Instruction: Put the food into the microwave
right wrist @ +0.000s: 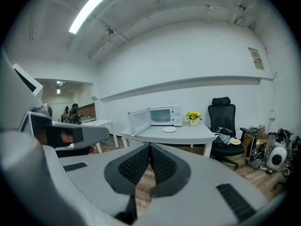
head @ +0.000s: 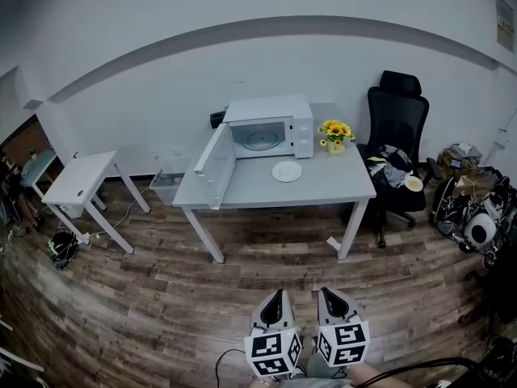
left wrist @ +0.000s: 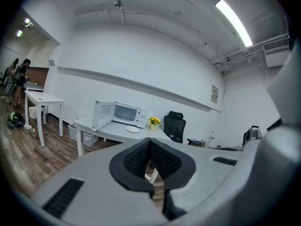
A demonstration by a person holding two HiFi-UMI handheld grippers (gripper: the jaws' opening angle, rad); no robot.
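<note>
Standing well back from the table point(head: 323, 191), which lies at 12 o'clock across bare floor. Task not yet begun in earnest.

- Microwave point(head: 271, 129) is at the back of the tabletop with its door point(head: 214, 165) swung wide toward 8 o'clock. The cavity is open and looks empty.
- Plate point(head: 287, 171) is on the tabletop just in front of the microwave, at about 5 o'clock from the cavity mouth and clear of the door. From here it is too small to tell what lies on it. We take it for the food.
- Flowers point(head: 336, 133) stand at 3 o'clock of the microwave, near the plate. Chair point(head: 396, 120) is at 2 o'clock from us, beyond the table end.
- Left gripper point(head: 276, 297) and right gripper point(head: 329, 296) are held low and side by side. In each gripper view the pads are pressed together with nothing between them.

Step in hand, as we judge it — walk up and take the plate.

- Come in square to the table front, away from the door's edge.
- Spread one gripper's jaws before reaching.
- Pinch the plate rim from the near side and keep it level.
- The rim is thin and probably slick, so grip firmly and move slowly — then go straight into the cavity, away from the flowers.
</note>
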